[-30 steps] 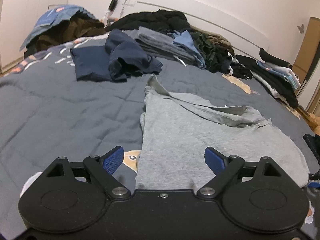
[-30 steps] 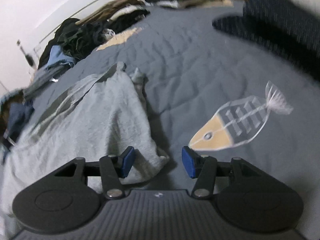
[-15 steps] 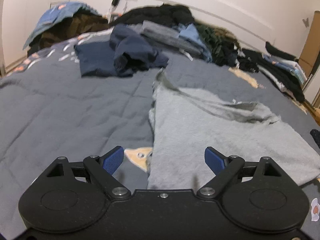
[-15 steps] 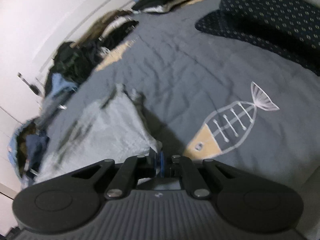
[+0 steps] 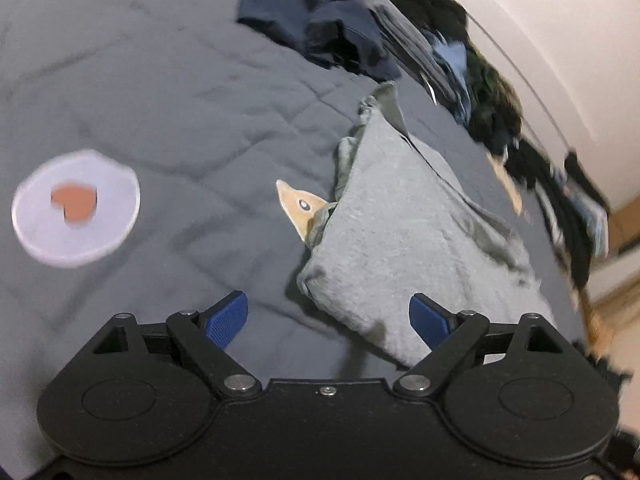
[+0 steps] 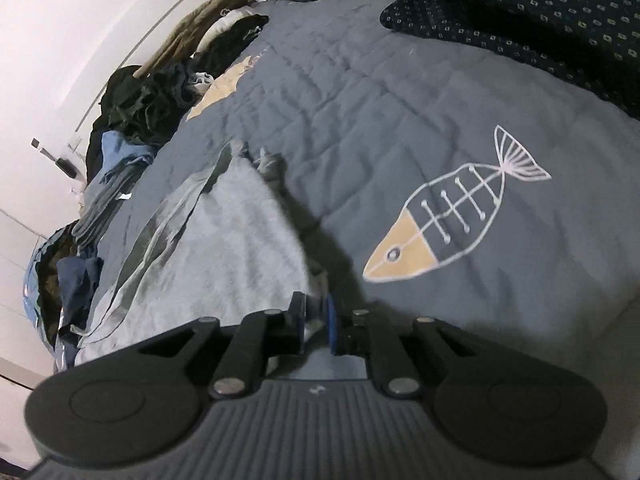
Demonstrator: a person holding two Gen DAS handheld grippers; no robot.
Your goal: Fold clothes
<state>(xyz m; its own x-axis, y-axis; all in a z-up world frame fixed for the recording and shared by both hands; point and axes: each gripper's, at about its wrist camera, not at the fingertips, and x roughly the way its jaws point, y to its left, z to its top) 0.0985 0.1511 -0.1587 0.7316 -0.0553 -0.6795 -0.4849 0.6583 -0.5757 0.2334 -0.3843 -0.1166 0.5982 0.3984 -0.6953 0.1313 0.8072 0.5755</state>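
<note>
Open bedspread (image 5: 168, 92): bare quilt left of the grey garment (image 5: 400, 232), free passage.
Far edge: navy clothes (image 5: 320, 20) and dark clothes pile (image 6: 152, 104) block it.
Right side: patterned navy pillow (image 6: 540, 4) bounds bare quilt around fish print (image 6: 452, 220).

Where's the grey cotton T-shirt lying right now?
The grey cotton T-shirt lies on the grey quilt, right of centre in the left wrist view, covering a fish print.
</note>
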